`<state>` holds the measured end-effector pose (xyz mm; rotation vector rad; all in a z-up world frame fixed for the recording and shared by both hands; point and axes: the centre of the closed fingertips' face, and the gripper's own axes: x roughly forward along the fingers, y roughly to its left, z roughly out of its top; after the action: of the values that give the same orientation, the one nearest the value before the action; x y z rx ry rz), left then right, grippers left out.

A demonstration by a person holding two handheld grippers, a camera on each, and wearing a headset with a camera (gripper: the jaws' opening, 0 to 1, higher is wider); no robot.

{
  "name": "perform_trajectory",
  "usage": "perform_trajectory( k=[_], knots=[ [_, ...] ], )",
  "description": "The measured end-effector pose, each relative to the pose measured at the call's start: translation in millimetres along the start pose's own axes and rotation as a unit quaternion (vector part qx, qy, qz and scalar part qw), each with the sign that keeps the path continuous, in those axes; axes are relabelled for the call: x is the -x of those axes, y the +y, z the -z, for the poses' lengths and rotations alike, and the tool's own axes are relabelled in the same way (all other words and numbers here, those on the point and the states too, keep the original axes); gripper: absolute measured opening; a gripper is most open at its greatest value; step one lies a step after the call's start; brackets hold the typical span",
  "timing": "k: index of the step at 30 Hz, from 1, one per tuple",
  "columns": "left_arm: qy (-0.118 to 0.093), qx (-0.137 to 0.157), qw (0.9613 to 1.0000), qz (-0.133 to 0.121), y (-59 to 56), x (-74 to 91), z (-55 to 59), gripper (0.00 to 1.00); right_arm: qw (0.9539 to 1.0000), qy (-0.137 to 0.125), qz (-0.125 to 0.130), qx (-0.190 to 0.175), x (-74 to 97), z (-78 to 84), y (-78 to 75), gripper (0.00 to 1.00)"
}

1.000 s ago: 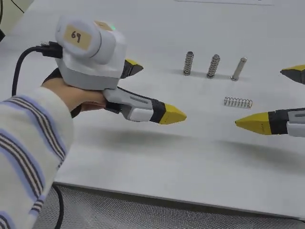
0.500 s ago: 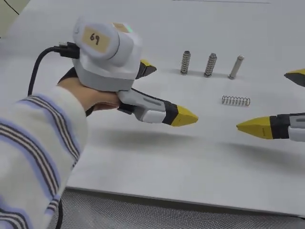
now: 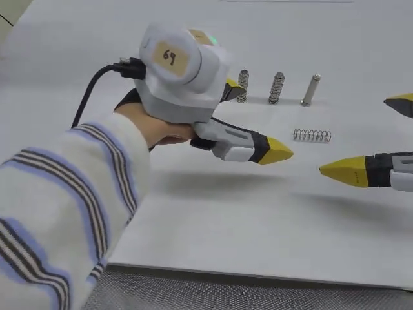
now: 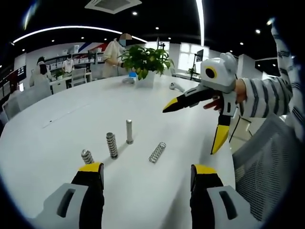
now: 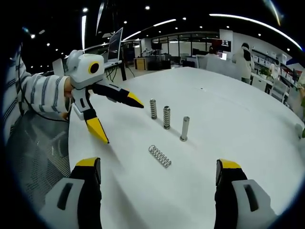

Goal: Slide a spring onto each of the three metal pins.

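Observation:
Three metal pins stand in a row on the white table (image 3: 213, 226). The two left ones (image 3: 243, 84) (image 3: 277, 87) carry springs; the right pin (image 3: 310, 89) is bare. A loose spring (image 3: 312, 135) lies flat in front of the bare pin. My left gripper (image 3: 258, 121) is open and empty, its far jaw tip right by the leftmost pin. My right gripper (image 3: 355, 134) comes in from the right edge, open and empty, with the loose spring just left of its jaws. The left gripper view shows the bare pin (image 4: 129, 131) and the spring (image 4: 157, 151); the right gripper view shows them too (image 5: 184, 129) (image 5: 159, 156).
A black cable (image 3: 97, 84) trails from the left gripper toward the back left. The table's front edge (image 3: 258, 279) runs along the bottom, with grey mesh below. A potted plant (image 4: 143, 64) stands on the far side of the table, with people behind it.
My left gripper has moved to the right, up close to the row of pins. The right gripper has stayed put, and the loose spring has not moved.

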<state>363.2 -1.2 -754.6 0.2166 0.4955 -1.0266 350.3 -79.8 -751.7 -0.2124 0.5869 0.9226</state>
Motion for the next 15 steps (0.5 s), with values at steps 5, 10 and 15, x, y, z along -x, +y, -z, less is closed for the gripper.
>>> perform_trajectory(
  k=[5, 10, 15],
  knots=[
    [0.005, -0.004, 0.9998, 0.018, -4.7, -10.3, -0.3, 0.68, 1.0, -0.004, 0.0, -0.002, 1.5, -2.2, 0.5, 1.0],
    [0.001, 0.008, 0.9991, 0.041, -13.1, -24.0, -0.4, 0.61, 1.0, 0.002, -0.005, -0.005, 1.7, 1.5, 0.7, 0.99],
    [0.006, 0.007, 0.9986, 0.052, -15.3, -34.8, 3.4, 0.55, 0.9999, 0.009, -0.011, -0.006, 0.4, 7.7, 2.8, 0.99]
  ],
)
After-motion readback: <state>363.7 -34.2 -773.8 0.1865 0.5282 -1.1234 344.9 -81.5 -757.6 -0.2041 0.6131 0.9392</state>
